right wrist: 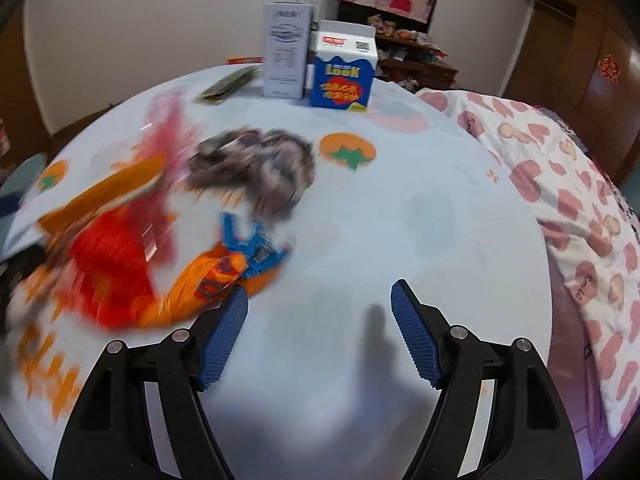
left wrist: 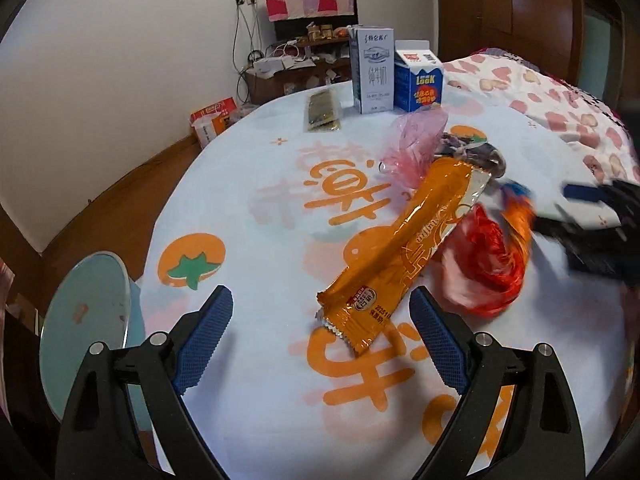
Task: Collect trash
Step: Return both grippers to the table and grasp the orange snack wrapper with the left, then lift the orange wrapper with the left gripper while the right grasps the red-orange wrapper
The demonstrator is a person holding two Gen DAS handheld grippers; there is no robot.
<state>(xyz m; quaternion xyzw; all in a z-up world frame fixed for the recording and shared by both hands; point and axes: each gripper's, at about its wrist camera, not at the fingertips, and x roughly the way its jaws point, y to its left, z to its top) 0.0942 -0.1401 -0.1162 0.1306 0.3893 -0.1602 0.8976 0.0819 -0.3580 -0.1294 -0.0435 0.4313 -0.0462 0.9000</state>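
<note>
While your left gripper (left wrist: 322, 322) hovers with jaws apart, the orange wrapper (left wrist: 394, 256) lies on the table (left wrist: 260, 240), its near end between the fingers. Right wrist: your right gripper (right wrist: 318, 304) is spread wide, empty; blurred red bag (right wrist: 112, 276) sits just left.

The right gripper (right wrist: 316, 304) hangs over the counter (right wrist: 400, 216) with its jaws spread wide and nothing between them. Its left pad touches or overlaps a crumpled orange-and-blue wrapper (right wrist: 224, 276). Left of that lies a blurred red wrapper (right wrist: 112, 264); a dark crumpled wrapper (right wrist: 256, 164) lies farther off. Two cartons stand at the far edge: a white carton (right wrist: 286, 50) and a blue carton (right wrist: 344, 68).
</note>
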